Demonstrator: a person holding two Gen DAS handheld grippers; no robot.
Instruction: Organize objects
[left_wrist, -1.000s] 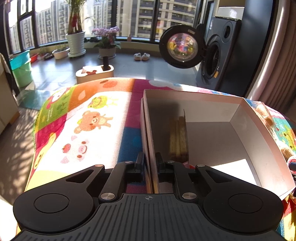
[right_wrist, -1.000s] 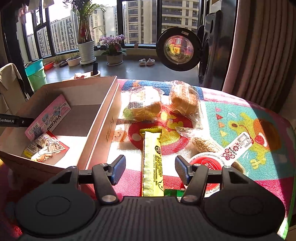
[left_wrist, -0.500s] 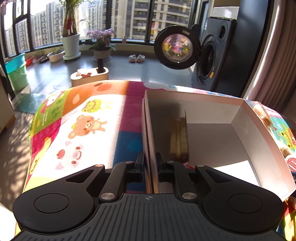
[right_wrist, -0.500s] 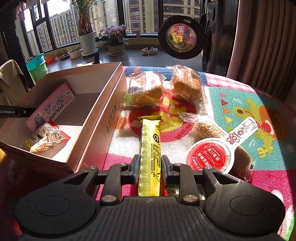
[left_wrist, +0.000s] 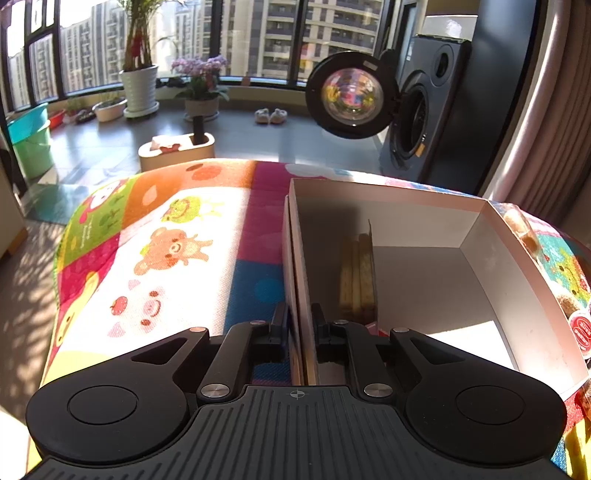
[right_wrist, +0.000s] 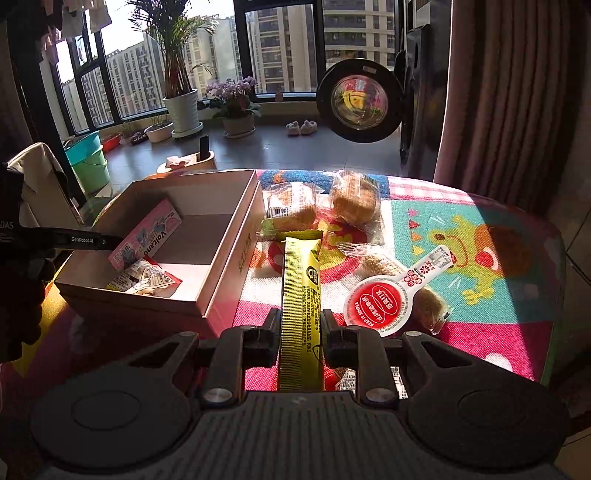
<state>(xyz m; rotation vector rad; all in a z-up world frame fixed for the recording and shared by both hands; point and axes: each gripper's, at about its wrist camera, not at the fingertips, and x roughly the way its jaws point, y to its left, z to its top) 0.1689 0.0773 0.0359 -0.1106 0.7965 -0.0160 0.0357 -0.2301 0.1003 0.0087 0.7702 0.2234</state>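
Observation:
My left gripper (left_wrist: 299, 325) is shut on the near left wall of the open cardboard box (left_wrist: 476, 221), one finger inside and one outside. Within the box a pink Volcano packet (right_wrist: 147, 229) leans against that wall and a small crinkled packet (right_wrist: 144, 280) lies on the floor. In the right wrist view my right gripper (right_wrist: 300, 325) is shut on a long yellow snack bar (right_wrist: 300, 280), which looks lifted off the mat. The left gripper (right_wrist: 70, 240) shows at the box's left wall in that view.
On the colourful mat (right_wrist: 480, 229) right of the box (right_wrist: 236, 240) lie two wrapped breads (right_wrist: 291, 210) (right_wrist: 354, 203), a grain bar (right_wrist: 384, 262) and a red-and-white lidded cup (right_wrist: 380, 302). A washing machine door (right_wrist: 358, 99) hangs open beyond the table.
My right gripper went from open around the yellow bar to shut on it, and has raised it a little. The left gripper kept its hold on the box wall.

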